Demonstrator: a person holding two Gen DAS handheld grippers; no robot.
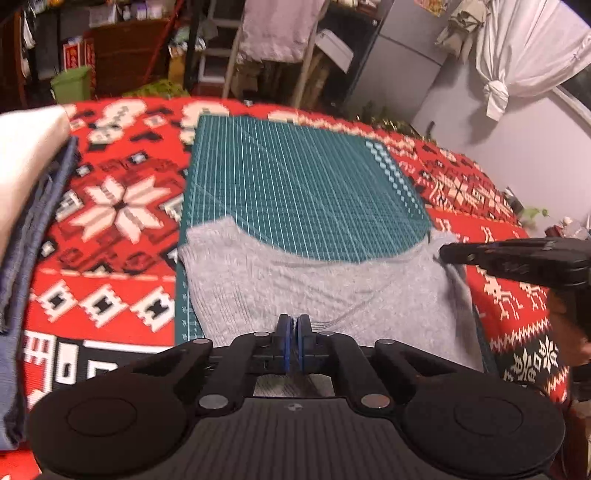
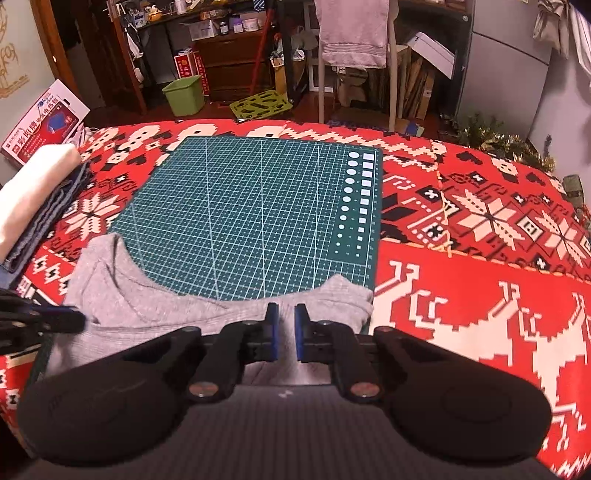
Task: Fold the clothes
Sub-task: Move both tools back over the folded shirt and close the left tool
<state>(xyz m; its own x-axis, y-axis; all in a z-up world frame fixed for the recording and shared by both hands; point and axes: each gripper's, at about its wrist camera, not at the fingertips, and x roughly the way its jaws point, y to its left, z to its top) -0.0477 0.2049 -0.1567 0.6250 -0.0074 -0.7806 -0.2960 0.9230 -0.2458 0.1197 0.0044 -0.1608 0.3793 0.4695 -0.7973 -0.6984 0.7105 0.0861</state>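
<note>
Grey garment (image 2: 155, 310), one in number, is lying rumpled across the near edge of one green gridded cutting mat (image 2: 251, 206), which is resting on a red patterned cloth (image 2: 480, 295); behind it a cluttered room is showing a green bin (image 2: 183, 93) and a hanging towel (image 2: 352, 31). One stack of folded clothes (image 2: 33, 199) is sitting at the left. Left gripper (image 1: 294, 325) is pinching the garment's fabric between closed blue pads; right gripper (image 2: 286, 325) is hovering over the fabric with its pads apart.
</note>
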